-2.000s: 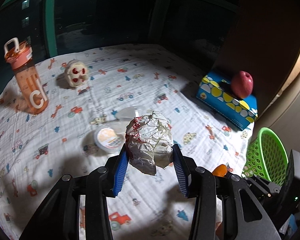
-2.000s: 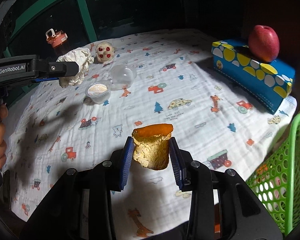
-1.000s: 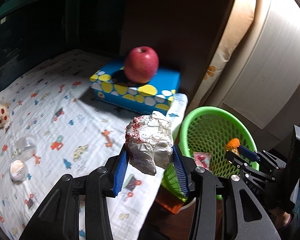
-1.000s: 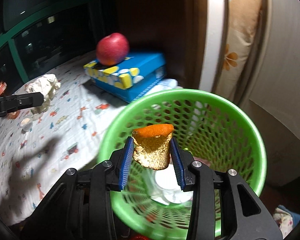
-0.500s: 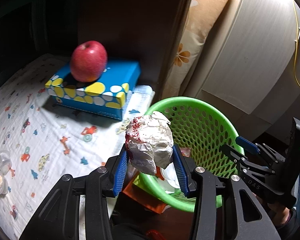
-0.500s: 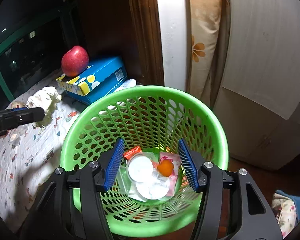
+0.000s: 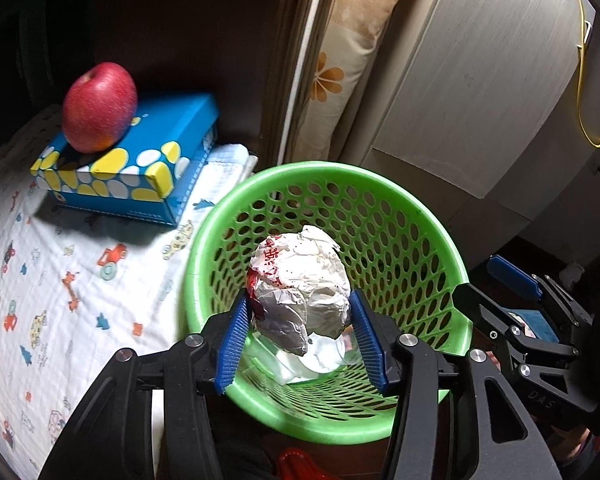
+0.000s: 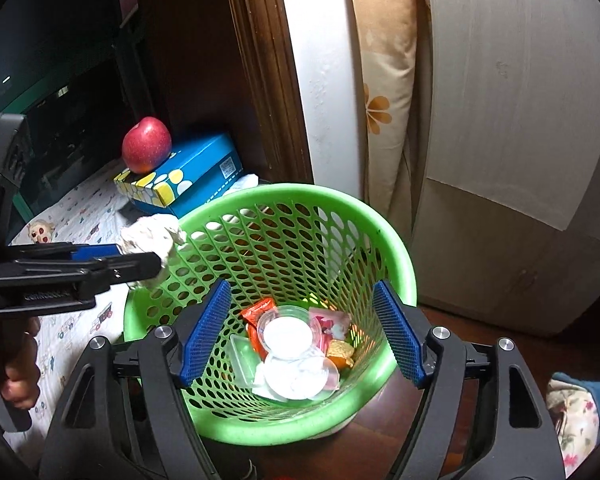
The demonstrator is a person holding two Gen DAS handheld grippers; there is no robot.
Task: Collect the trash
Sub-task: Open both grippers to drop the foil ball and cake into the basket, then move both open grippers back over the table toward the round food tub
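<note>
dropping the paper ball into the green basket

the left hand-held gripper [image 7: 300,338] clamps a crumpled paper ball [image 7: 300,284] between its blue pads, and from the left wrist view the ball hangs over the mouth of the green basket [image 7: 420,216], toward the rim at about 9 o'clock as the right wrist view shows it [image 8: 152,236]. to do this well, carry the ball a little further toward the basket's centre so it clears the rim, then spread the jaws fully and let it fall straight; a half release could snag the paper on a pad. the right hand-held gripper [image 8: 300,332] is spread wide and holds nothing, poised above the basket with the lids, wrappers and orange peel [image 8: 340,354] lying at the bottom, roughly 12 o'clock from its fingertips.
</note>
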